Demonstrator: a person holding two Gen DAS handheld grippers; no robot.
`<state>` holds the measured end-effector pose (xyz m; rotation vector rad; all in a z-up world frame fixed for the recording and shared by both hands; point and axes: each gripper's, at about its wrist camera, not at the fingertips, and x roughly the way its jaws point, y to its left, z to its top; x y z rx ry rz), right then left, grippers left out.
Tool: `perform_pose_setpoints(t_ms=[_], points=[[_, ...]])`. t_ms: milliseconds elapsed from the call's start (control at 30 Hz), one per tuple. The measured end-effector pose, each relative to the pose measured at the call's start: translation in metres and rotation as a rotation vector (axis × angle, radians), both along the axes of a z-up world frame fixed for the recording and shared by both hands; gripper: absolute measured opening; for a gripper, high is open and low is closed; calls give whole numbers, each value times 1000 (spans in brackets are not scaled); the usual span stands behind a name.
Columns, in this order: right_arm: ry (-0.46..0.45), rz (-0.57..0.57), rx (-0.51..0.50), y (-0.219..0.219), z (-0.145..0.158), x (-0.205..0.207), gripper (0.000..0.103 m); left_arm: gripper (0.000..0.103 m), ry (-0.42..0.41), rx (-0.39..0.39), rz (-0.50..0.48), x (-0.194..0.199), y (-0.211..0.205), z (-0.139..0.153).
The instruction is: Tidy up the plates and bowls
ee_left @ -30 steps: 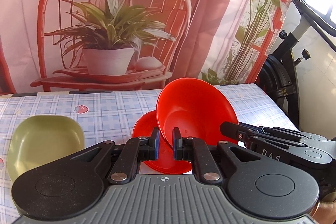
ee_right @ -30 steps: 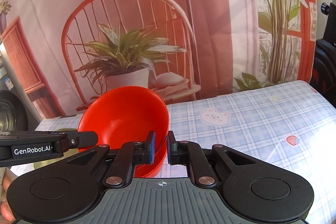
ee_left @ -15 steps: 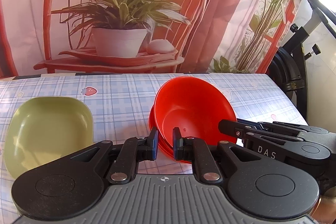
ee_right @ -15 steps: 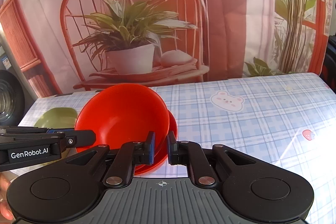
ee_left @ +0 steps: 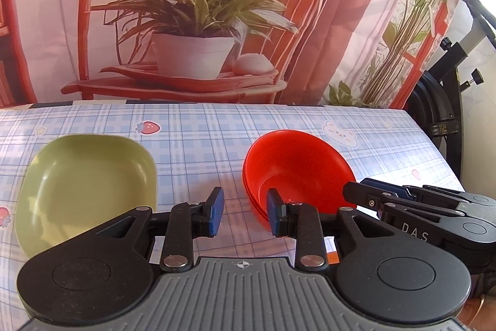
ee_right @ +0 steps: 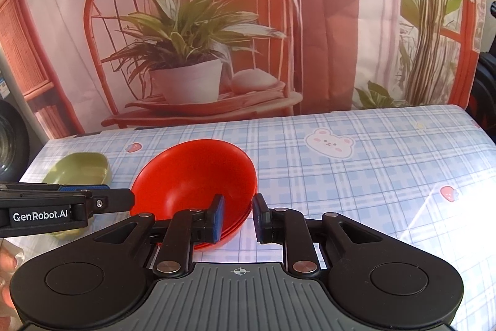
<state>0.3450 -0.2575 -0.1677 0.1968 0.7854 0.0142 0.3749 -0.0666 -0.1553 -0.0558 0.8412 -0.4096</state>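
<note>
Left claw [ee_left: 245,210] has just been opening, its blue pads spread and nothing pinched; the red rim sits beside the right pad. Right claw [ee_right: 237,214] has just been parting too, straddling the near rim without pressing it. Glossy round red bowls [ee_right: 198,182], three rims, I think, nested mid-counter [ee_right: 372,176] on slick plaid cloth. One matte green squarish plate [ee_left: 83,182] lies left, its near edge hidden.

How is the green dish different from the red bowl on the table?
The green dish is squarish with rounded corners and shallow; the red bowl is round and deeper. The green dish lies alone, while the red bowl sits nested on other red dishes. Both stand upright on the checked tablecloth.
</note>
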Motion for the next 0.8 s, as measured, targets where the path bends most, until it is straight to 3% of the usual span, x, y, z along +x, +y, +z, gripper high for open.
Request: perform_pose_setpoints(t_ms=[333,433,800], points=[[-81,61,40,28,33,-1,19,33,-64,4,154,3,87,20],[-71,101,63,49,36,9,19,39,-66,14,202,5,116,20],[10,228,57,127,19,45,19,39,-14,-12,278,5,168,-15]])
